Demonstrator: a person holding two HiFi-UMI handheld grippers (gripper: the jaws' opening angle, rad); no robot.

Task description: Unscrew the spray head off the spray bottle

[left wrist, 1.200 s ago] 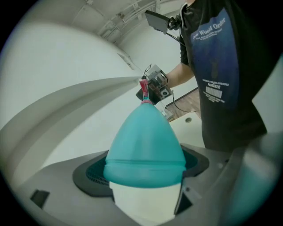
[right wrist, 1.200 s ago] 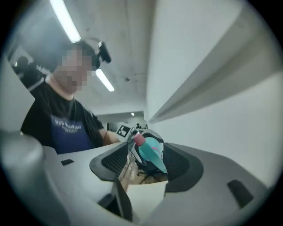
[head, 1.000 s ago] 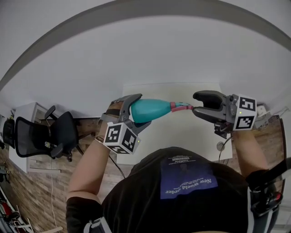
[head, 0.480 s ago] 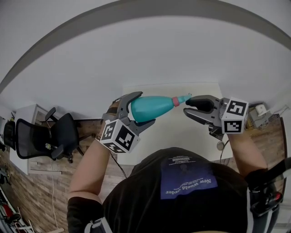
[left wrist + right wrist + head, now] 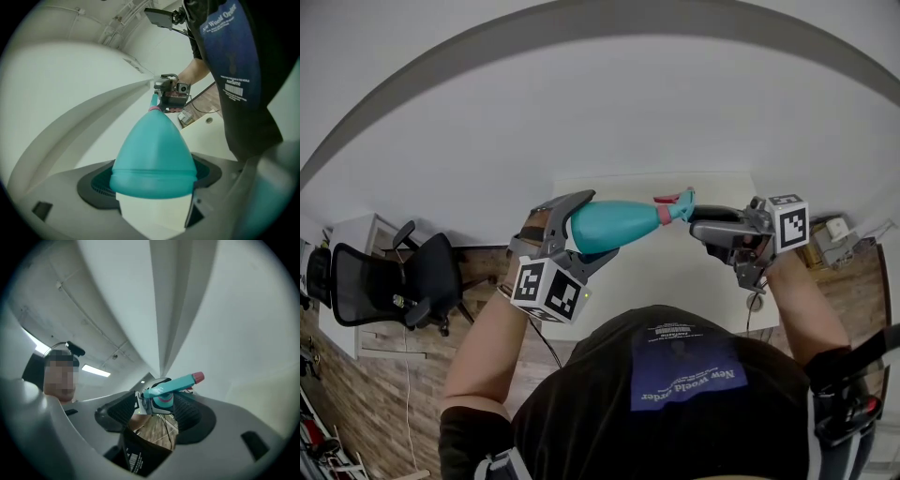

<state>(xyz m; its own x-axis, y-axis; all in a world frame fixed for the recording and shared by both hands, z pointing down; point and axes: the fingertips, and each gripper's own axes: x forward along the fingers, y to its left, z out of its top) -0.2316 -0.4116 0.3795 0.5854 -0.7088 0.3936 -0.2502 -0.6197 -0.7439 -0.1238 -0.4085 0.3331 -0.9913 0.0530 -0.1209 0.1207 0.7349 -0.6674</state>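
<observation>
A teal spray bottle (image 5: 614,223) hangs sideways over the white table, neck to the right. My left gripper (image 5: 592,227) is shut on its wide body; in the left gripper view the bottle (image 5: 154,154) fills the space between the jaws. The teal spray head (image 5: 678,203) with its pink collar sits on the neck, nozzle tilted up. My right gripper (image 5: 701,223) is at the head and its jaws are opening. In the right gripper view the spray head (image 5: 168,389) lies between the dark pads (image 5: 190,413), with a gap on the left side.
The white table (image 5: 675,281) lies below both grippers. A black office chair (image 5: 403,281) stands on the wood floor at the left. A small grey device with cables (image 5: 832,232) lies beyond the table's right edge. The person's dark shirt fills the lower middle.
The right gripper has rolled about its own axis, its marker cube now turned edge-on. The spray head's nozzle has swung from level to tilted up. The left gripper keeps holding the bottle in place.
</observation>
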